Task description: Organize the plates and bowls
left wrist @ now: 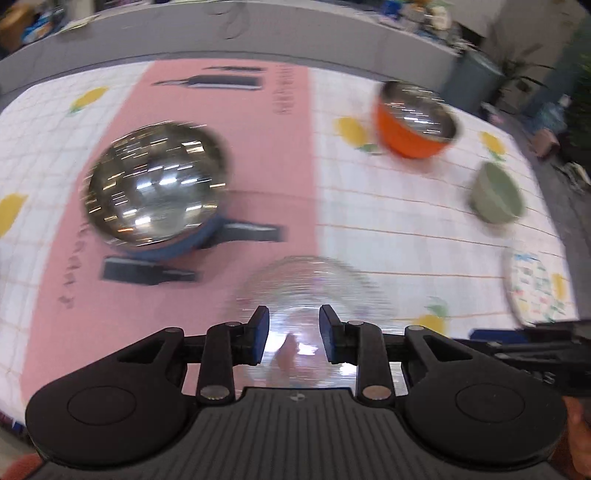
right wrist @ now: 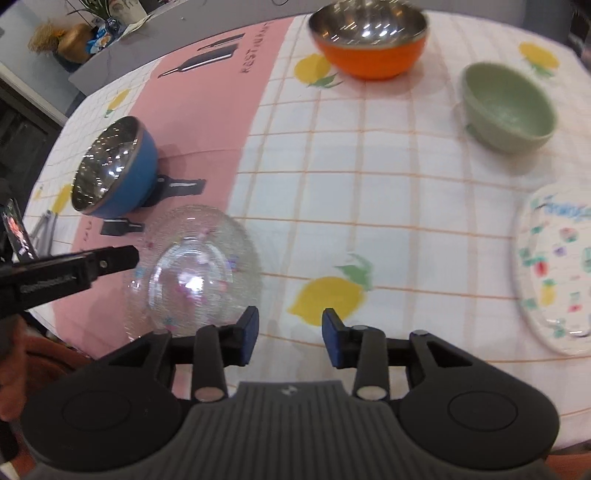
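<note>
A clear glass plate (left wrist: pixel 306 291) (right wrist: pixel 199 266) lies on the tablecloth near the front edge. My left gripper (left wrist: pixel 293 334) is open and hovers just above its near side; its body shows in the right wrist view (right wrist: pixel 74 271) at the plate's left. My right gripper (right wrist: pixel 290 332) is open and empty, over the cloth to the right of the glass plate. A blue steel bowl (left wrist: pixel 155 192) (right wrist: pixel 110 170), an orange steel bowl (left wrist: pixel 413 118) (right wrist: pixel 369 40), a green bowl (left wrist: pixel 496 192) (right wrist: pixel 508 107) and a floral plate (left wrist: pixel 535 284) (right wrist: pixel 554 269) stand on the table.
The table has a lemon-print check cloth (right wrist: pixel 369 184) with a pink mat (left wrist: pixel 221 147) on its left half. A grey counter (left wrist: pixel 295 33) with clutter runs behind the table. The table's front edge is close under both grippers.
</note>
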Tool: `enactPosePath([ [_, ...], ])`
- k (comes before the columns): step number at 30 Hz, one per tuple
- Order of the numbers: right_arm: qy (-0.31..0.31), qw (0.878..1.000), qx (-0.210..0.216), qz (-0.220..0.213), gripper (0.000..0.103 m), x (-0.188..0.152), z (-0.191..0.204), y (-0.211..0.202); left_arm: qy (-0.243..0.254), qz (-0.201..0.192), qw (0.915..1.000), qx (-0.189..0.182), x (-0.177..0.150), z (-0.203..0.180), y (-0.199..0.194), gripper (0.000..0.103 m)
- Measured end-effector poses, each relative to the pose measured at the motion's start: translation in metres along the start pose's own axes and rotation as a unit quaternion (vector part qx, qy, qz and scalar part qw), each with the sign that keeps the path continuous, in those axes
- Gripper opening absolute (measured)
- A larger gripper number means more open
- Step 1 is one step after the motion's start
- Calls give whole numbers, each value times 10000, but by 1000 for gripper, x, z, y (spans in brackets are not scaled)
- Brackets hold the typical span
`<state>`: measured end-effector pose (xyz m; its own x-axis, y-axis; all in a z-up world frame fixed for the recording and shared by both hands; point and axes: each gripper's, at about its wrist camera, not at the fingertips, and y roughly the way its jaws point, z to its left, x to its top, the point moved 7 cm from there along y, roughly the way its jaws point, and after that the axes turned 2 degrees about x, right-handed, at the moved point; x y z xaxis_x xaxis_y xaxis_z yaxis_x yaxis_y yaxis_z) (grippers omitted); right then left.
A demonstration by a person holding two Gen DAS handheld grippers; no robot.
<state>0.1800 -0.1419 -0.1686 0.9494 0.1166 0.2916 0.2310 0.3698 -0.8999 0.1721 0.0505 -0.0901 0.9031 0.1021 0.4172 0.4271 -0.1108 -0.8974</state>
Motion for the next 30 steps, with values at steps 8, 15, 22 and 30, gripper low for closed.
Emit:
enactPosePath([
  [8, 227, 9977, -511, -395, 45, 6, -62, -58, 874, -118, 9941, -630, 1, -95, 1, 34],
  [15, 740, 9889, -1085, -694, 51, 5, -134, -100, 1063, -139, 9892, -996, 1, -154, 18, 34],
  [22, 1372, 9760, -1495, -796, 55, -7, -198, -113, 873, 291, 9876, -1271, 2, -190, 45, 38],
  [30, 1827, 9705, -1424, -664, 55, -16, -231, -97, 739, 451, 9846, -1516, 10, -217, 64, 48],
])
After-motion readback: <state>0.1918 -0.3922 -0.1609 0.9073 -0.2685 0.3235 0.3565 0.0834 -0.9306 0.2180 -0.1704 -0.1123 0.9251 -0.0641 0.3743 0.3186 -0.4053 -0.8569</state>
